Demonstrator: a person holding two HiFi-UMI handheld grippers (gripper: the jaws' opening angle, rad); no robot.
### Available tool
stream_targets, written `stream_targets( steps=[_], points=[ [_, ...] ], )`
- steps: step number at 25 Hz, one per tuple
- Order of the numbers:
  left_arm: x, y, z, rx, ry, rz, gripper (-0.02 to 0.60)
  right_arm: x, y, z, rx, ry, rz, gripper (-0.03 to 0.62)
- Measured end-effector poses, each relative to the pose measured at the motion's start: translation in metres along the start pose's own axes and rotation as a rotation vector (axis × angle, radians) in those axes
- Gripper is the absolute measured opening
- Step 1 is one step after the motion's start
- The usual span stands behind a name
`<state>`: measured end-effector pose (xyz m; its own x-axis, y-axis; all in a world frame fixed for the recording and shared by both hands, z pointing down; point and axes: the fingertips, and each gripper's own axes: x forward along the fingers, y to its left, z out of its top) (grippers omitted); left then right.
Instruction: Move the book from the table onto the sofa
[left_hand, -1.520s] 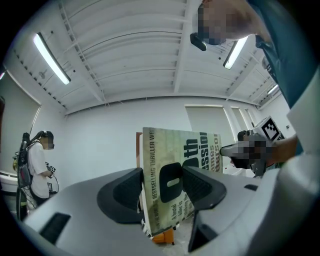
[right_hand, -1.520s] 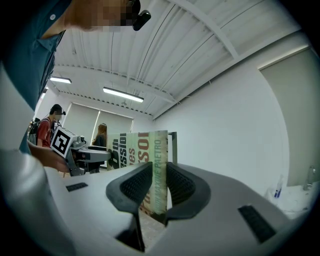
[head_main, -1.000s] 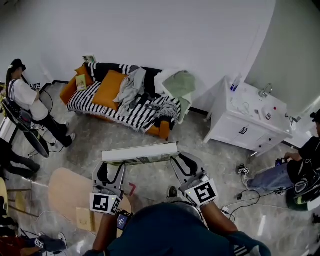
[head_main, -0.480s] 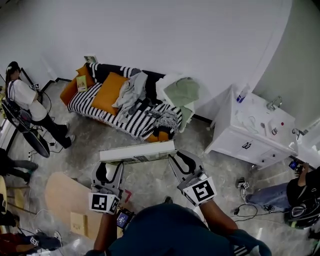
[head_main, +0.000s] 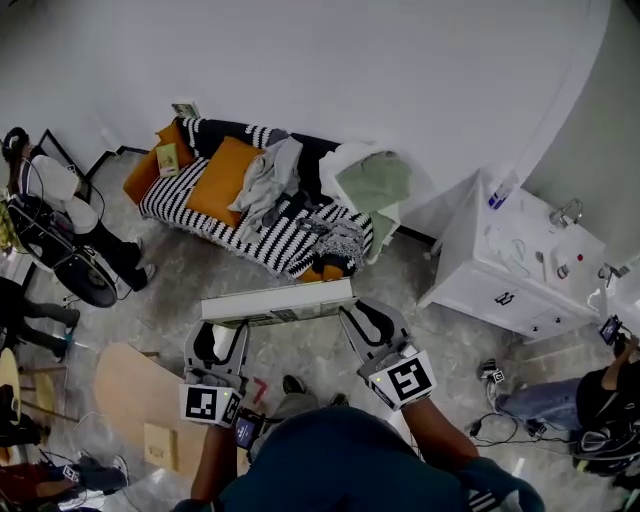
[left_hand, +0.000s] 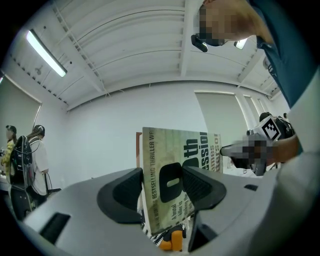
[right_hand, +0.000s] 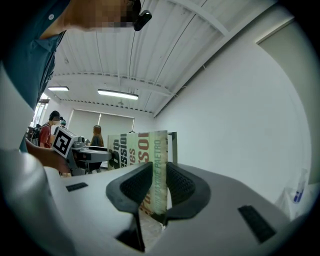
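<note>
A pale paperback book (head_main: 278, 303) hangs level in the air between my two grippers, its page edge up in the head view. My left gripper (head_main: 222, 326) is shut on its left end, and the cover with dark print (left_hand: 172, 180) sits clamped between the black pads. My right gripper (head_main: 352, 318) is shut on the other end, pads pressing the spine (right_hand: 159, 172). Beyond the book stands the black-and-white striped sofa (head_main: 190, 212) with orange cushions (head_main: 220, 180) and heaped clothes (head_main: 268, 180).
A small book (head_main: 167, 158) lies on the sofa's left arm. A white cabinet with a sink (head_main: 520, 270) stands at the right. A round wooden table (head_main: 140, 400) is at my lower left. People stand at the left (head_main: 55, 195) and sit at the right (head_main: 610, 400).
Both grippers have carried the book forward across the floor toward the sofa, which now lies closer below the book. The grip on both ends is unchanged.
</note>
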<state>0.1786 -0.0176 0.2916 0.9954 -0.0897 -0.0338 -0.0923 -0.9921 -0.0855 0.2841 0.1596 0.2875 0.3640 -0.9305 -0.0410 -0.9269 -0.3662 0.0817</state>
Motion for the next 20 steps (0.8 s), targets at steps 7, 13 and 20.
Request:
stream_targets(
  steps=[7, 13, 20],
  points=[
    [0.044, 0.041, -0.008, -0.032, -0.007, -0.036, 0.249, 0.052, -0.014, 0.001, 0.003, 0.030, -0.031, 0.095],
    [0.080, 0.081, -0.013, -0.034, -0.038, -0.077, 0.249, 0.097, -0.025, 0.000, -0.044, 0.026, -0.070, 0.095],
    [0.117, 0.128, -0.014, -0.040, -0.055, -0.116, 0.249, 0.150, -0.031, 0.002, -0.059, 0.033, -0.104, 0.095]
  ],
)
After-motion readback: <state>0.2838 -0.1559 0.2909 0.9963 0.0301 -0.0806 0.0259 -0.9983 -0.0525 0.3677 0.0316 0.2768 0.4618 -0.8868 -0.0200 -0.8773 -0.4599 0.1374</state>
